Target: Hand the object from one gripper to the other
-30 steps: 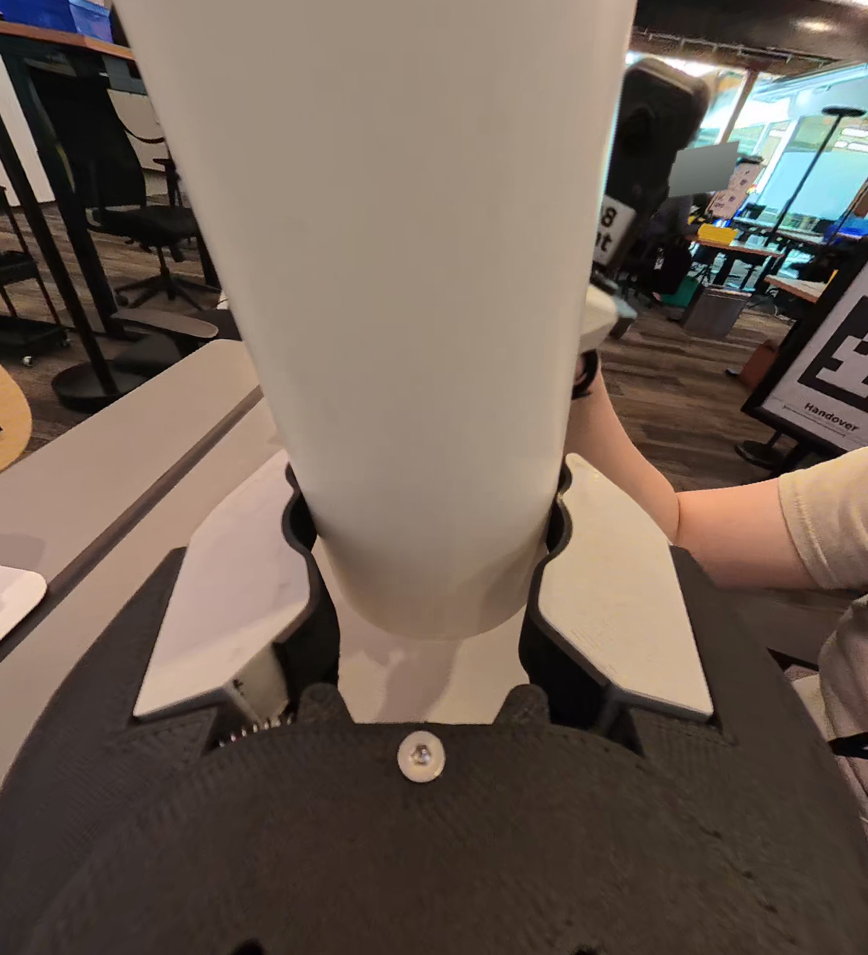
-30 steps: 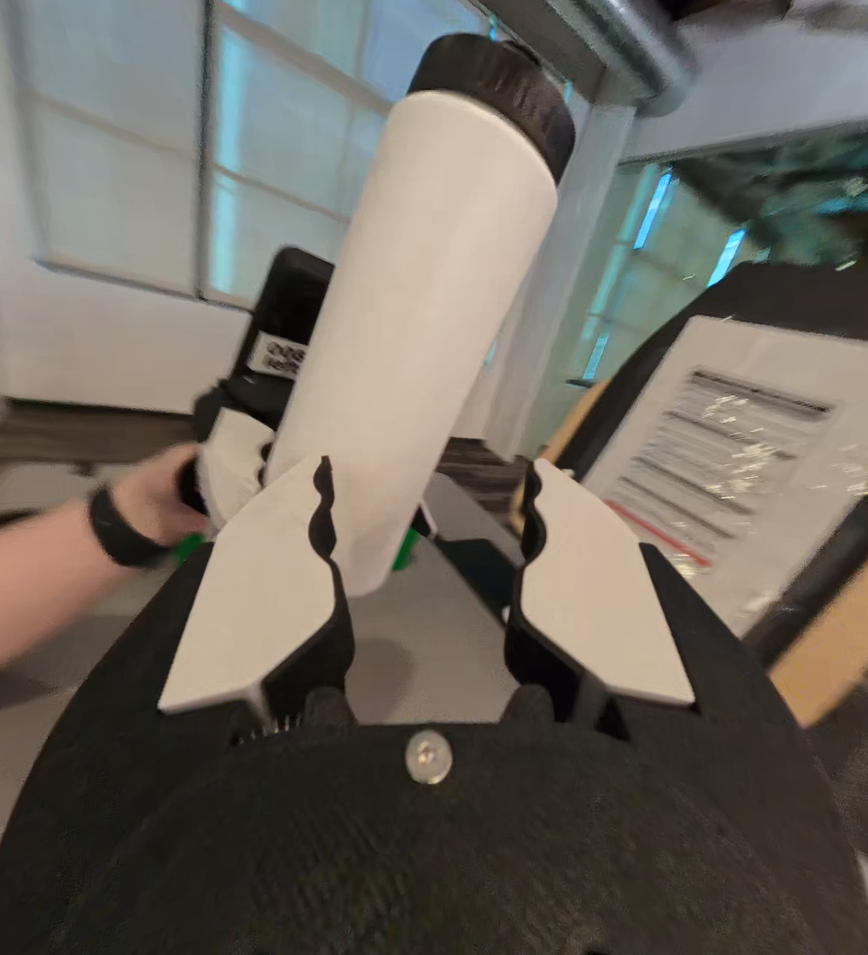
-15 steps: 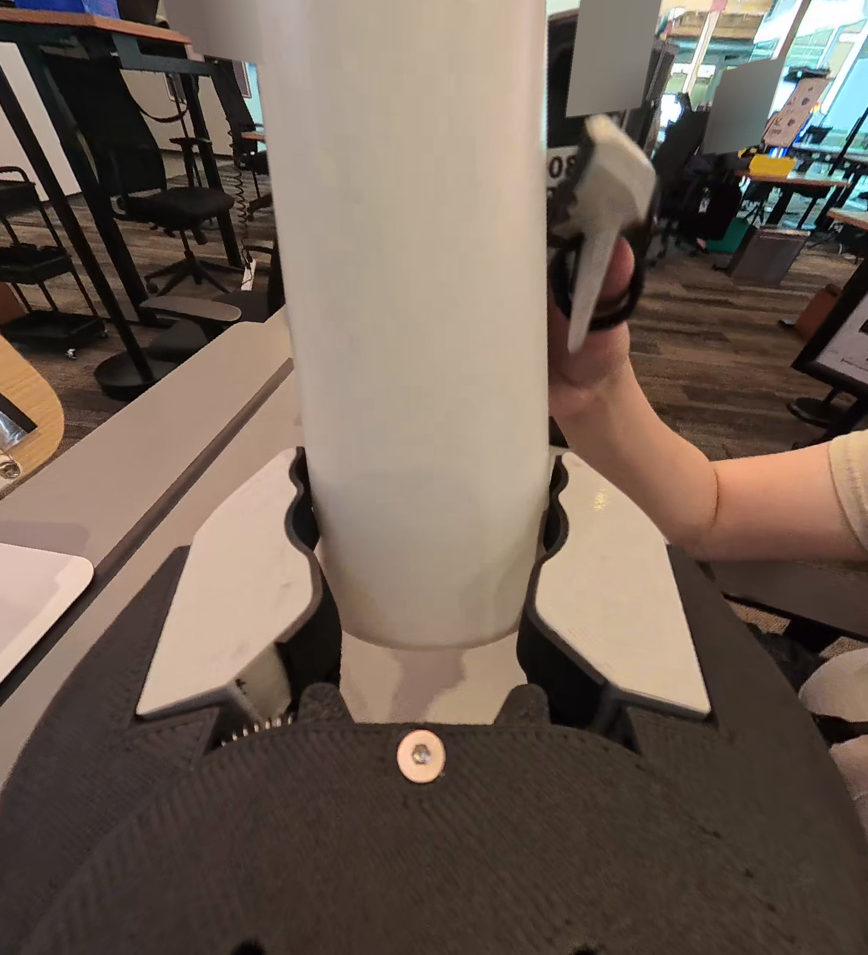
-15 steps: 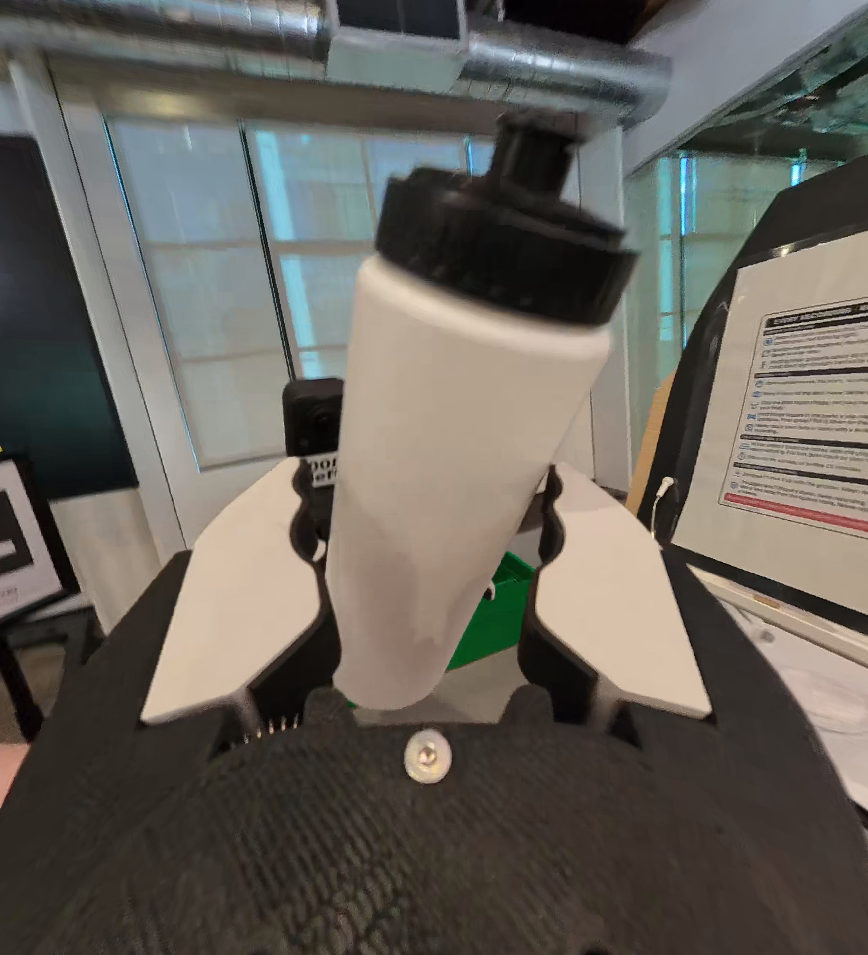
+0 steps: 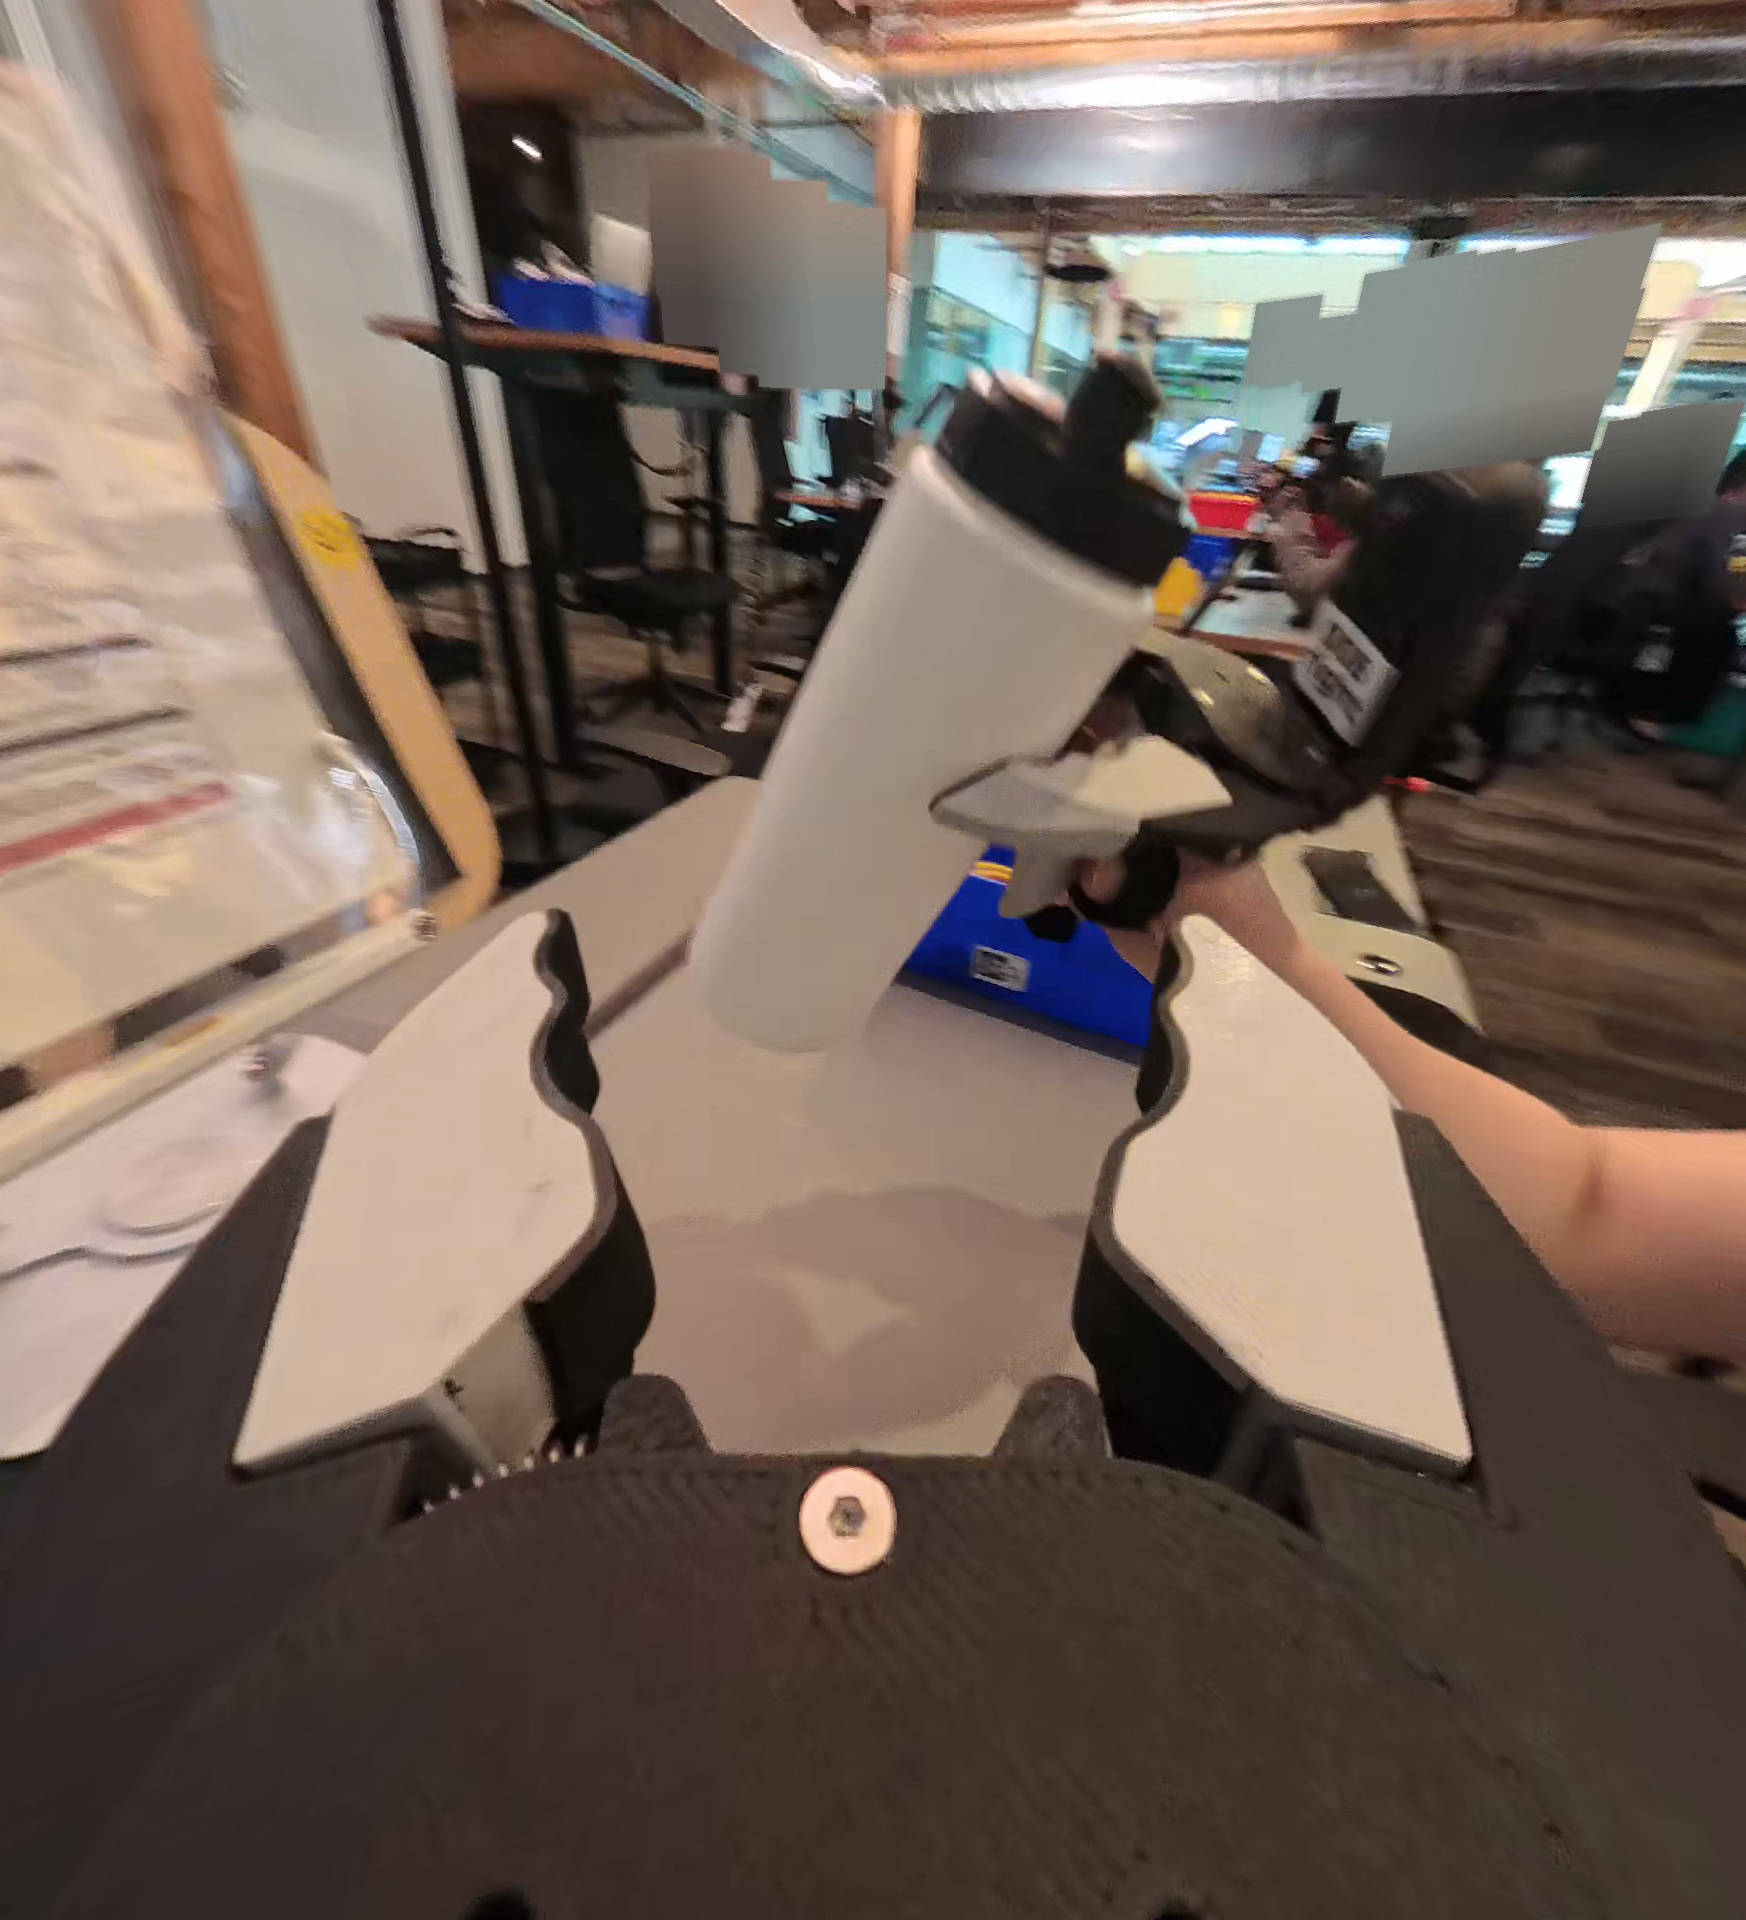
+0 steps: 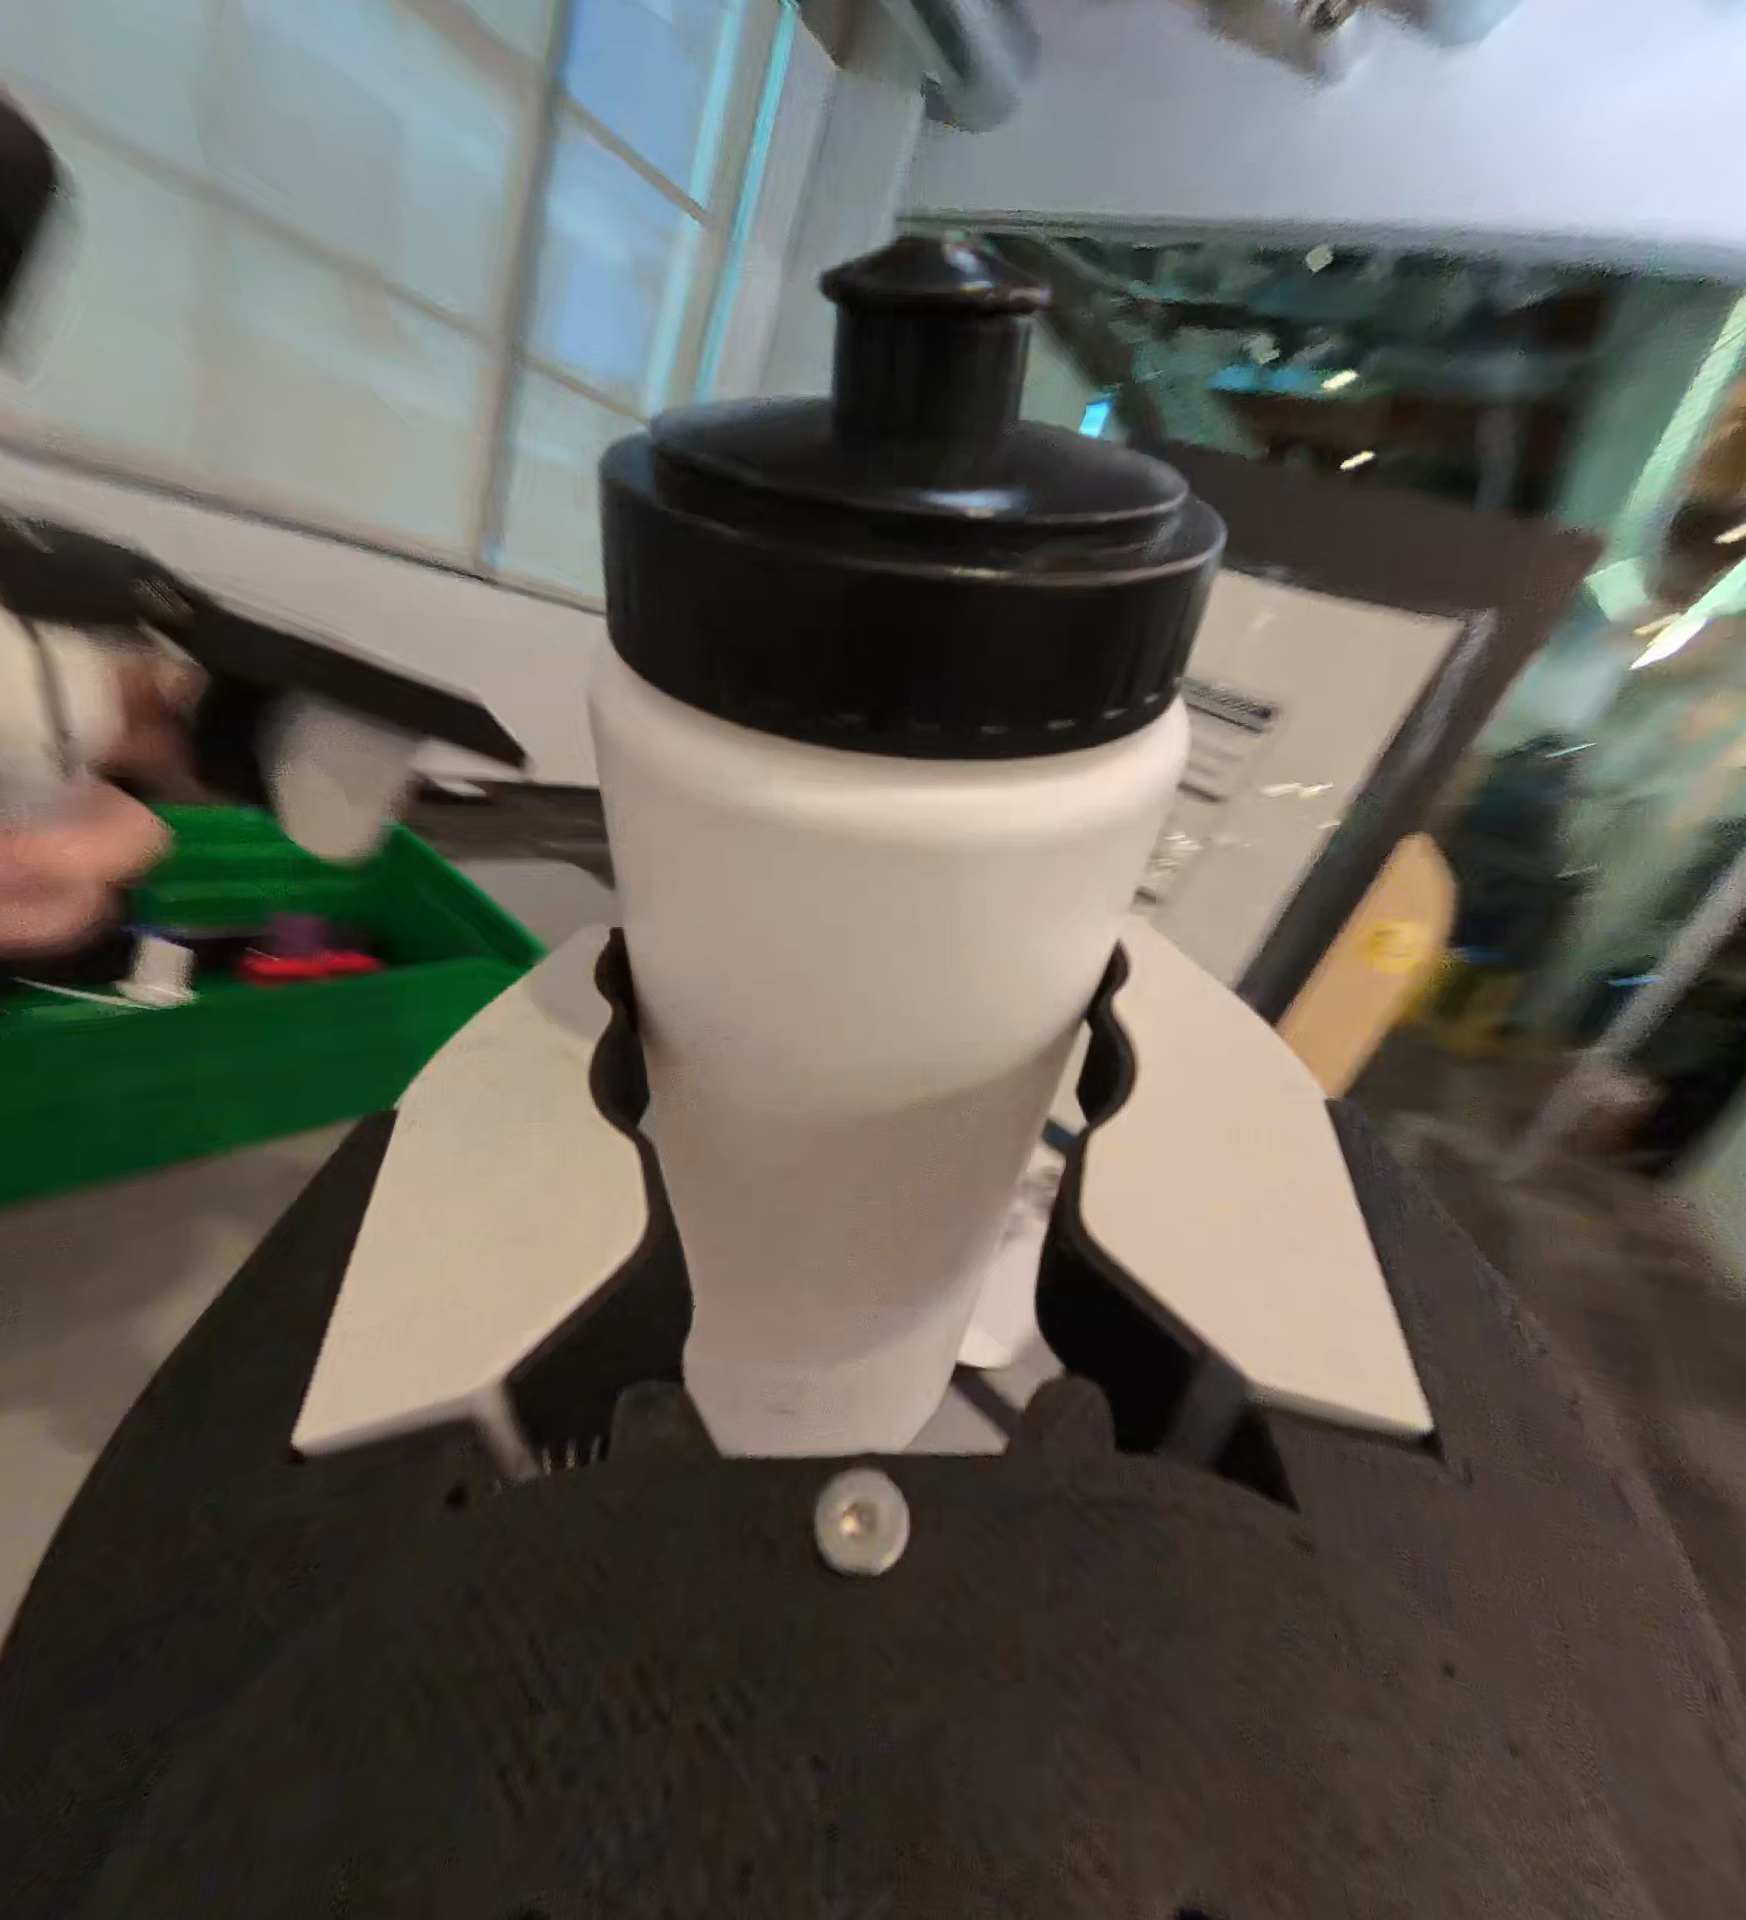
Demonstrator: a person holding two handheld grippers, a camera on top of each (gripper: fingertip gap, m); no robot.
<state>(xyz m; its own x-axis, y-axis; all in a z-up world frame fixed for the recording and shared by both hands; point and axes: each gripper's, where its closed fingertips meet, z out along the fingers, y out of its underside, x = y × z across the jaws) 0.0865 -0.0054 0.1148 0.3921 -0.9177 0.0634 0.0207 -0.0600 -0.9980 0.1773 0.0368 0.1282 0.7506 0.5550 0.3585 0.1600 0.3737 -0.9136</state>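
A white bottle (image 6: 879, 987) with a black cap stands upright between my right gripper's (image 6: 864, 956) fingers, which are shut on its lower body. In the left wrist view the same bottle (image 5: 910, 748) hangs tilted above the grey table (image 5: 848, 1195), with one white finger (image 5: 1087, 800) of the right gripper across its side. My left gripper (image 5: 861, 935) is open and empty, a short way back from the bottle's base. It shows blurred at the left of the right wrist view (image 6: 329, 769), apart from the bottle.
A blue bin (image 5: 1035, 966) sits on the table behind the bottle. A green bin (image 6: 173, 1039) with small items sits at the left. A framed sheet on a board (image 5: 69, 727) stands at the left edge. A person's forearm (image 5: 1471, 1143) reaches in from the right.
My left gripper has opened, let go of the bottle and pulled back. My right gripper has shut on the bottle and now carries it alone.
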